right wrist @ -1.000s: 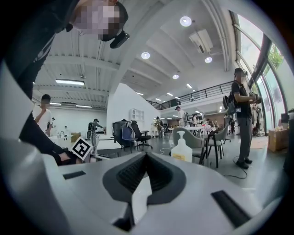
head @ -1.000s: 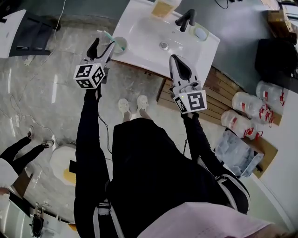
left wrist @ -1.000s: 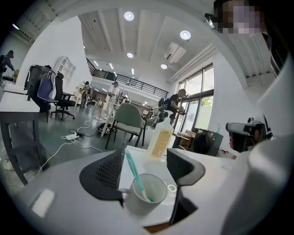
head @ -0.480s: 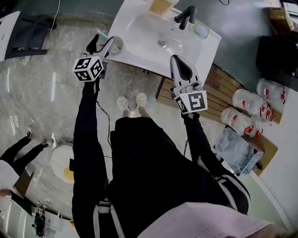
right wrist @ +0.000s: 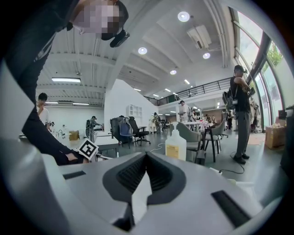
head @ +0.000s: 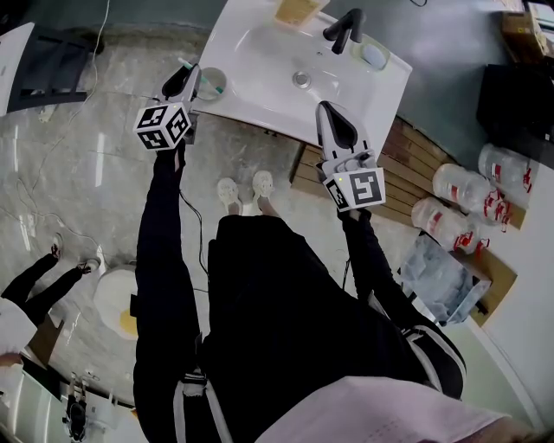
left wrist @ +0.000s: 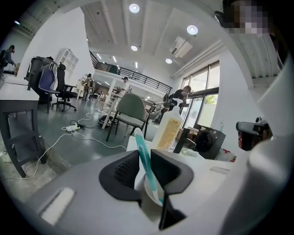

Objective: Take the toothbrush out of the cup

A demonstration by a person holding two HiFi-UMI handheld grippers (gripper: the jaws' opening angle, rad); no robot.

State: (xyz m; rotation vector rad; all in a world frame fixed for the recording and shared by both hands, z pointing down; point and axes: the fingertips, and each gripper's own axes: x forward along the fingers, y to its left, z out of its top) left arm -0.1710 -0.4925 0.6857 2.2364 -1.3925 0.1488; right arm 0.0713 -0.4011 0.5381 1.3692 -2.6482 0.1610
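White ceramic forms the washbasin [head: 260, 73], the largest thing under the head camera. The right gripper [head: 327, 111] hangs over the basin's front edge, its jaws pressed together with nothing between them. The left gripper [head: 187, 76] is at the basin's front left corner. Its jaws have just been closing, and their ribbed pads now press on the toothbrush handle from either side. A soap bottle [head: 299, 10] stands at the back edge, with a black tap [head: 344, 30] to its right. The pale cup [left wrist: 149, 195] sits on the front left corner. The teal toothbrush [left wrist: 142, 156] stands slightly tilted in it, rising between the pads.
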